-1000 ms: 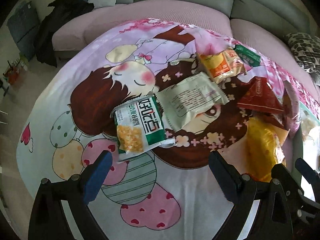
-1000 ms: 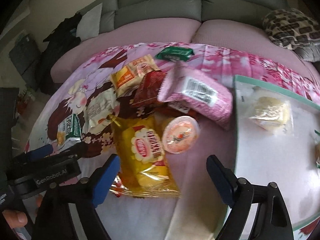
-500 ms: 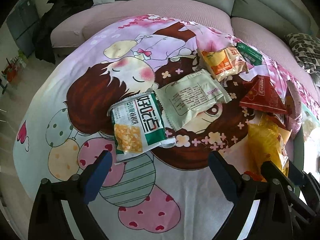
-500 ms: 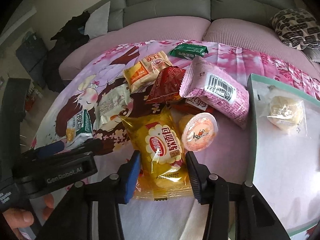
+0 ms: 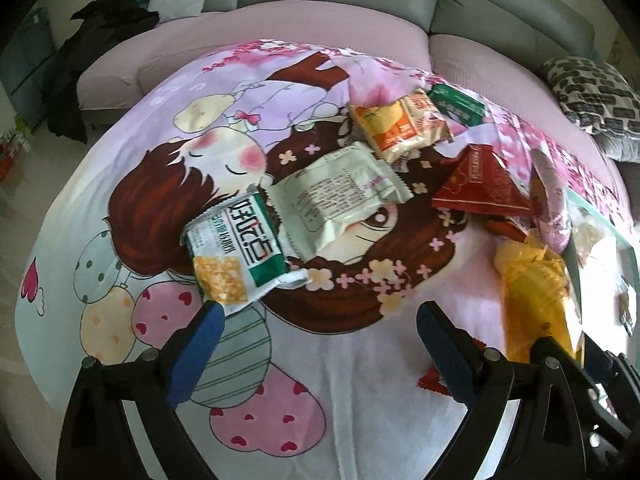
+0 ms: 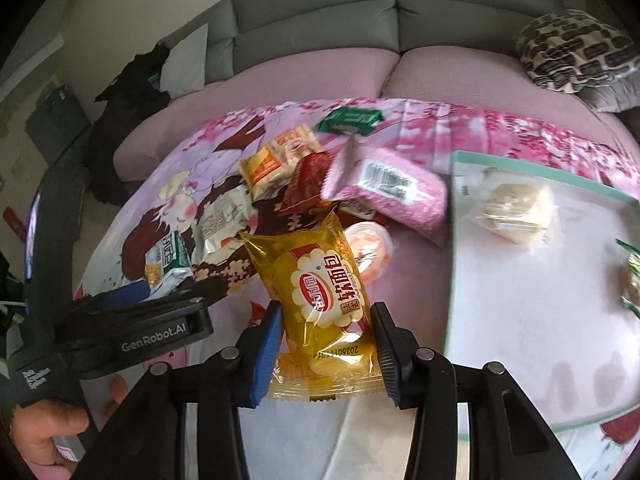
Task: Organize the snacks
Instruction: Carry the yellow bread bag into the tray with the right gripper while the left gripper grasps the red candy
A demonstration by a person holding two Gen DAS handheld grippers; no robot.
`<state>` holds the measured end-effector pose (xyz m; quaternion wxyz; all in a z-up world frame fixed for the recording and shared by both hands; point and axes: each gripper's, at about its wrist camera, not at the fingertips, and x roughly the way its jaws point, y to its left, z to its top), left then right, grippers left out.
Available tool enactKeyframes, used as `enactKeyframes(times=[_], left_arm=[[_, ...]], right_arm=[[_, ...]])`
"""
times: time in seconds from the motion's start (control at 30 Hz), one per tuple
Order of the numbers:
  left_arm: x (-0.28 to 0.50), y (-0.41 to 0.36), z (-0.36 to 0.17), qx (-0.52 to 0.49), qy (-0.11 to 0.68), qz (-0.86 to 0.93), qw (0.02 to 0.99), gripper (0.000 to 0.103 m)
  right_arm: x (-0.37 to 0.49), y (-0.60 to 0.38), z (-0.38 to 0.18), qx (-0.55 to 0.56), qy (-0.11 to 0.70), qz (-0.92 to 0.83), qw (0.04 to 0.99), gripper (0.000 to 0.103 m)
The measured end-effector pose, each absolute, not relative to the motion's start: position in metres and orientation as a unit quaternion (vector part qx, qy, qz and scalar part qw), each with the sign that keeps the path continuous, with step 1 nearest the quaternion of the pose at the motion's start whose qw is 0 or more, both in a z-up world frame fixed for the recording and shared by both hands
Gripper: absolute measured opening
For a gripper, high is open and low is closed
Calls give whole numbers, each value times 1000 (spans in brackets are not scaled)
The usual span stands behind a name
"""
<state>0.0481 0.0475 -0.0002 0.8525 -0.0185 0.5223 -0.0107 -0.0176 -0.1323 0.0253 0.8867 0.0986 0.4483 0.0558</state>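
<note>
My right gripper [image 6: 326, 344] has just been closing and now clamps the yellow bread packet [image 6: 320, 292] across its lower half, a blue pad pressed on each side. The packet's long axis runs away from me and leans a little left, its crimped top end pointing toward the pile. Its bottom seam sits between the fingers, so I cannot tell whether it still touches the cartoon blanket [image 5: 160, 208]. I read a red oval logo, large Chinese characters, and an upside-down date stamp near the lower seam.

Behind it an orange jelly cup [image 6: 370, 250] is half hidden by the packet. A pink packet [image 6: 388, 192] with a barcode lies over a red packet [image 6: 306, 186], covering part of it. Farther back are an orange packet [image 6: 280, 160] and a green packet [image 6: 350, 120], both too small for me to read.

To the right, a pale tray [image 6: 520, 312] runs off the frame; it holds a clear-wrapped cake [image 6: 514, 210], and another wrapped snack [image 6: 630, 280] is cut off at the edge.

My left gripper [image 5: 316, 320] hangs over the blanket with its jaws wide apart and nothing between them. Just ahead lies a green-and-white packet [image 5: 240, 256] with bold Chinese lettering, overlapping a cream packet [image 5: 336, 204] lying print side up, its text too fine to read. "GenRobot.AI" is printed on the left gripper's body in the right view.
</note>
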Motion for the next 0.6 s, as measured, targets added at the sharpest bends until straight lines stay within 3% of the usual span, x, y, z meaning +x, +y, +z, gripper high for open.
enactKeyframes(times=[0.6], left_arm=[[31, -17, -5, 79, 518, -130, 842, 97]], right_arm=[[-33, -175, 36, 141, 435, 1, 889, 47]])
